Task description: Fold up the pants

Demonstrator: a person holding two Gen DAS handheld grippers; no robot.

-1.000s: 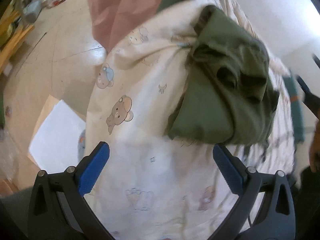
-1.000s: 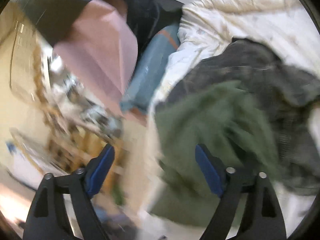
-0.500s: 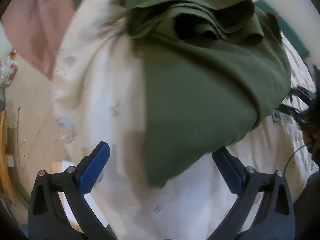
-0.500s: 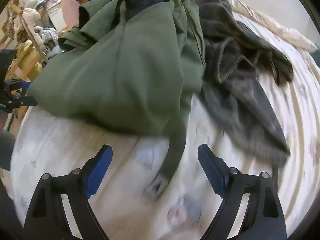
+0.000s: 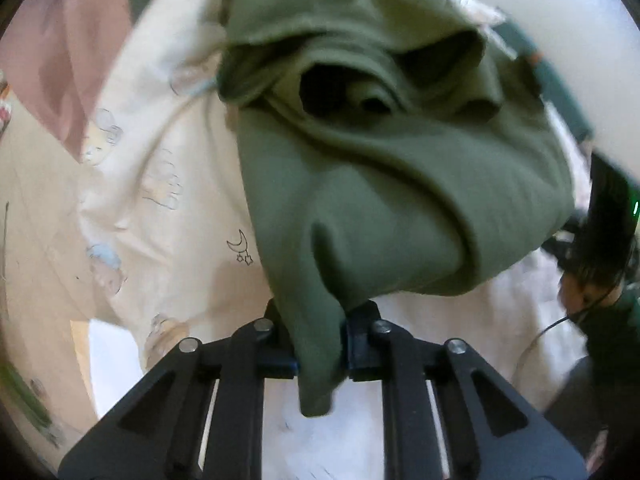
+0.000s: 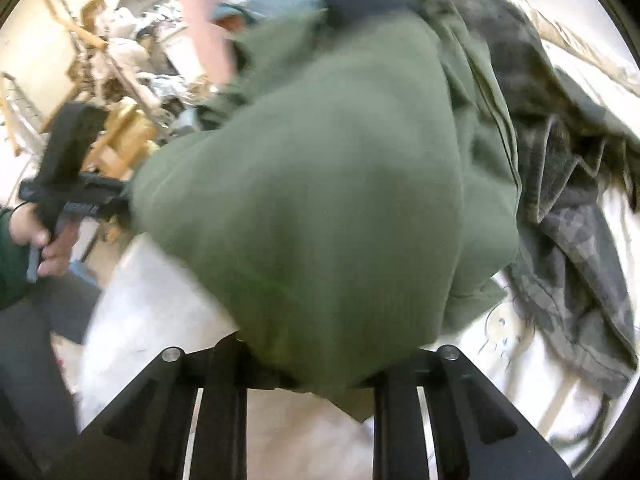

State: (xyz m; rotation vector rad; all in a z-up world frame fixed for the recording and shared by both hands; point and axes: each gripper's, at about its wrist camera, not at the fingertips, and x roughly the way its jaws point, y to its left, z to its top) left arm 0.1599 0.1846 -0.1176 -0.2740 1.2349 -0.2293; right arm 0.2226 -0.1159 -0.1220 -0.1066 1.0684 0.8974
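Green pants [image 5: 392, 184] lie bunched on the printed bed sheet [image 5: 168, 200]. The left gripper [image 5: 320, 354] pinches one edge; the right gripper [image 6: 320, 376] clamps another. Best to lift both evenly and pull apart, clear of the grey garment [image 6: 560, 184].

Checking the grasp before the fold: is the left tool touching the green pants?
Touching. The left wrist view shows the left tool shut on the pants, cloth pinched between its fingers.

I logged a cream cartoon-print bedsheet [image 5: 160, 208] spread over the bed, a dark grey checked garment [image 6: 576, 208] crumpled on it, a pink cloth [image 5: 56, 52] hanging nearby, and wooden clutter [image 6: 116, 128] beyond.
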